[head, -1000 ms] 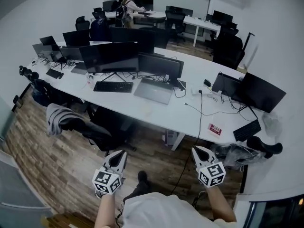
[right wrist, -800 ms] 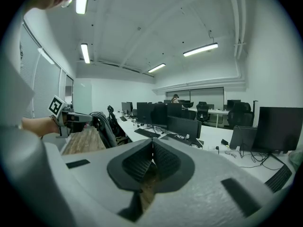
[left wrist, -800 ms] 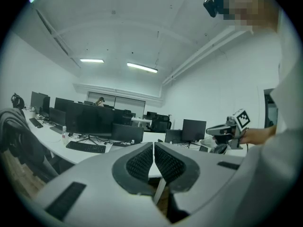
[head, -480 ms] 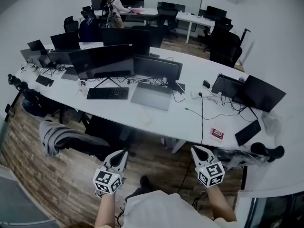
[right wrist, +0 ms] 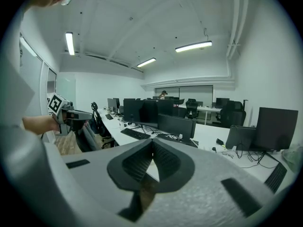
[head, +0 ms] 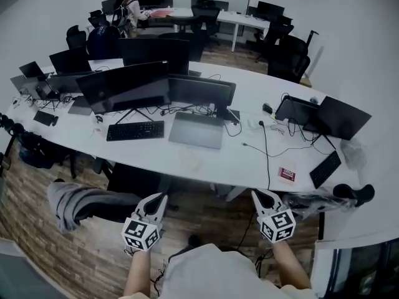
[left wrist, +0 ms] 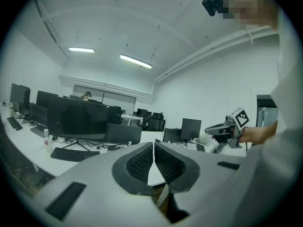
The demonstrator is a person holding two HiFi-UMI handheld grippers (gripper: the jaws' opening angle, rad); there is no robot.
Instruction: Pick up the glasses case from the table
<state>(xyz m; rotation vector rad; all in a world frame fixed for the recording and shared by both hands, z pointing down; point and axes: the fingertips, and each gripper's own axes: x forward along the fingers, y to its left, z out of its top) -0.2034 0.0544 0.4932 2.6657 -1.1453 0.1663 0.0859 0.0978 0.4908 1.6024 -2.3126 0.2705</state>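
Observation:
The long white table (head: pixel 249 161) runs across the head view, just beyond both grippers. On its near edge lies a small pale oblong thing (head: pixel 190 161); I cannot tell if it is the glasses case. My left gripper (head: pixel 160 197) is held over the wooden floor short of the table, jaws shut and nothing between them (left wrist: pixel 153 148). My right gripper (head: pixel 255 194) is level with it near the table's edge, also shut and empty (right wrist: pixel 152 148). Each gripper shows in the other's view, the right gripper (left wrist: pixel 214 128) and the left gripper (right wrist: pixel 85 115).
Several dark monitors (head: pixel 128 83), a keyboard (head: pixel 134 130) and a closed laptop (head: pixel 196 130) crowd the table. A red card (head: pixel 287 174) and black cables lie to the right. A chair with a grey jacket (head: pixel 78 201) stands left. A person (head: pixel 132 5) works at a far desk.
The table has come nearer and now reaches almost to both grippers. The grippers kept their spacing and stayed shut. The chair with the jacket slid lower left.

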